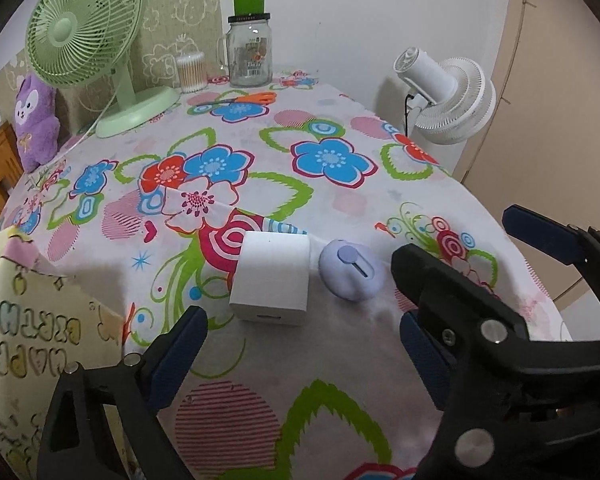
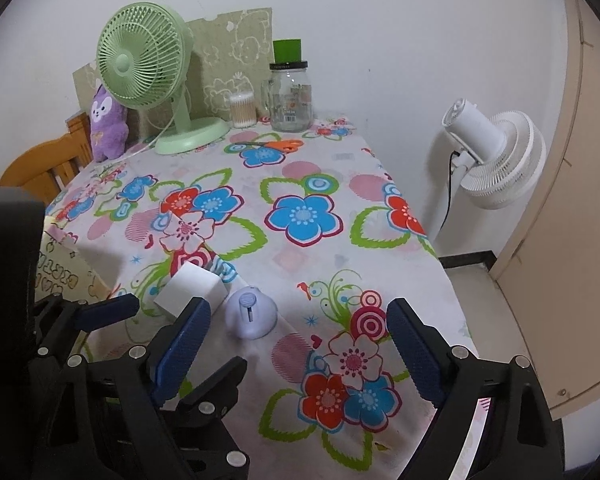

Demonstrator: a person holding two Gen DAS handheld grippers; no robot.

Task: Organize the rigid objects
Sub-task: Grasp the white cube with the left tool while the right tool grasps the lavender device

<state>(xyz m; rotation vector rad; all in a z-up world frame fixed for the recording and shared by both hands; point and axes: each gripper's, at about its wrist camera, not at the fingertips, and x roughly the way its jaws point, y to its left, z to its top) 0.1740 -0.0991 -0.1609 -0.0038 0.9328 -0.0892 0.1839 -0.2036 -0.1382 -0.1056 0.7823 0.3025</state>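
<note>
On the flowered tablecloth (image 1: 340, 196) a white cube (image 1: 272, 276) lies beside a lilac egg-shaped gadget (image 1: 350, 270) with a slider on top. My left gripper (image 1: 300, 326) hovers just in front of the cube, open, nothing between its blue pads. In the right wrist view the cube (image 2: 192, 288) and the lilac gadget (image 2: 252, 316) sit just beyond the left finger of my right gripper (image 2: 298, 308), which is open and empty. The two grippers are side by side, and the right one's left finger overlaps the left one's right finger.
At the back stand a green desk fan (image 1: 84, 40), a glass jar (image 1: 250, 52), a cotton swab tub (image 1: 190, 72), orange scissors (image 1: 244, 99) and a purple plush (image 1: 34, 120). A yellow printed bag (image 1: 40, 320) is at the left. A white fan (image 2: 496, 160) stands beyond the table's right edge.
</note>
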